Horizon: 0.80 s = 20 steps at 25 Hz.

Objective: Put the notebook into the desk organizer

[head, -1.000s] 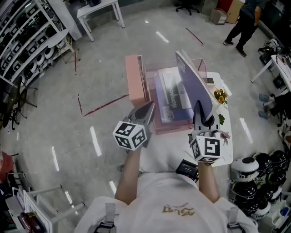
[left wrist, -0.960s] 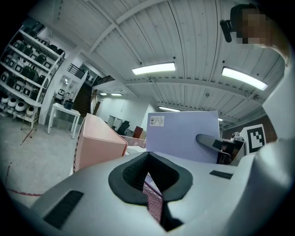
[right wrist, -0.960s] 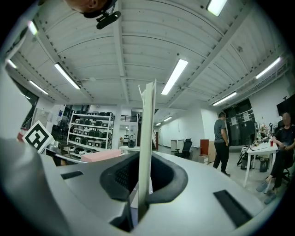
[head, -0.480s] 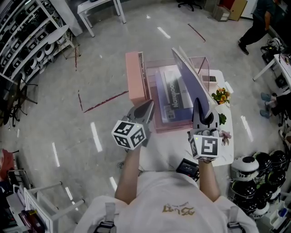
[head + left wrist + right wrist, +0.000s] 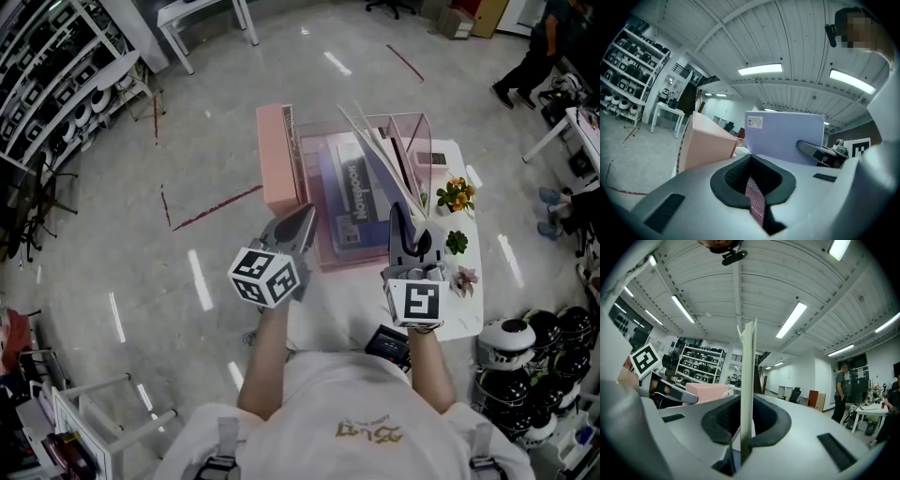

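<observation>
We hold the notebook (image 5: 747,380) upright, edge-on, pinched at its near edge in the right gripper (image 5: 398,217), over the pink desk organizer (image 5: 277,159). Left gripper (image 5: 306,223) is closed and empty, beside the organizer.

notebook (image 5: 747,380) now edge-on, less tilted

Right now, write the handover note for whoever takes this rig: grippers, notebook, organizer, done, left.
Left gripper: shut, empty, near the pink box.
Right gripper: shut on the lavender notebook, held upright on edge.
Notebook: over the clear desk organizer on the white table; whether it sits in a slot cannot be told.
Done: picked up, brought to the organizer.
Left: lower it in, release.
</observation>
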Each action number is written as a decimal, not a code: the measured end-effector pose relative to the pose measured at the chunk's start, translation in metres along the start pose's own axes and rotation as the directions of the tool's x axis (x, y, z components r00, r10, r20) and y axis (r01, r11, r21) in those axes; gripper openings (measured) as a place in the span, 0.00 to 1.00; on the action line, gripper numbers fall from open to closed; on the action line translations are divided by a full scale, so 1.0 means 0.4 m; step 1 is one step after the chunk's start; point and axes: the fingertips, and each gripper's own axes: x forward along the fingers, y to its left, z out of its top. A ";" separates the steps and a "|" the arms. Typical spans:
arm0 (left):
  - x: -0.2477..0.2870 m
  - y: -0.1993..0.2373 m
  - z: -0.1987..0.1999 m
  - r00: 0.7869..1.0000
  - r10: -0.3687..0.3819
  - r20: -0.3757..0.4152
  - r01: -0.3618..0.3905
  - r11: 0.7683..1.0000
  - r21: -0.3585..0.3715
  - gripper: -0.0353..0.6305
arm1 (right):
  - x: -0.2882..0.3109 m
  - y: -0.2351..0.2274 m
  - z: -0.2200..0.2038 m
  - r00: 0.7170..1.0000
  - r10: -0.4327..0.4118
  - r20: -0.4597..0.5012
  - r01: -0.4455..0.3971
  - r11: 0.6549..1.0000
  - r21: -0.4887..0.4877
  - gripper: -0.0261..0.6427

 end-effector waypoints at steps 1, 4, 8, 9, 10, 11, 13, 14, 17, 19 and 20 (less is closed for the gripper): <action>0.000 0.001 0.000 1.000 0.000 0.001 0.000 1.000 -0.001 0.08 | 0.002 0.005 -0.001 1.000 0.004 0.007 -0.004 1.000 -0.012 0.11; 0.002 0.002 0.001 1.000 0.001 0.001 -0.001 1.000 -0.002 0.08 | 0.006 0.020 -0.006 1.000 0.022 0.000 -0.022 0.998 -0.054 0.11; 0.002 0.002 0.002 1.000 0.003 0.000 -0.003 1.000 -0.001 0.08 | 0.006 0.033 -0.026 0.998 0.038 -0.041 -0.041 0.996 -0.085 0.11; 0.002 0.002 0.002 1.000 0.004 0.000 -0.004 1.000 -0.001 0.08 | 0.007 0.036 -0.029 0.998 0.041 -0.047 -0.046 0.994 -0.097 0.11; 0.001 0.002 0.003 1.000 0.004 0.001 -0.004 1.000 -0.001 0.08 | 0.008 0.040 -0.031 0.998 0.046 -0.053 -0.051 0.992 -0.112 0.11; 0.001 0.003 0.004 1.000 0.005 0.001 -0.005 1.000 -0.001 0.08 | 0.009 0.045 -0.033 0.997 0.050 -0.057 -0.057 0.991 -0.125 0.11; -0.001 0.004 0.005 1.000 0.006 0.003 -0.006 1.000 -0.001 0.08 | 0.012 0.054 -0.037 0.996 0.061 -0.063 -0.070 0.985 -0.158 0.12; -0.001 0.005 0.005 1.000 0.007 0.003 -0.007 1.000 -0.001 0.08 | 0.013 0.059 -0.039 0.996 0.065 -0.068 -0.077 0.981 -0.180 0.12; -0.005 0.008 0.004 1.000 0.011 0.004 -0.011 1.000 0.000 0.08 | 0.015 0.075 -0.047 0.993 0.075 -0.087 -0.093 0.968 -0.234 0.12; -0.008 0.011 0.002 1.000 0.014 0.002 -0.014 1.000 0.001 0.08 | 0.016 0.084 -0.051 0.992 0.075 -0.100 -0.098 0.963 -0.251 0.12; -0.009 0.012 0.002 1.000 0.015 0.002 -0.015 1.000 0.001 0.08 | 0.017 0.086 -0.053 0.991 0.073 -0.110 -0.100 0.959 -0.267 0.12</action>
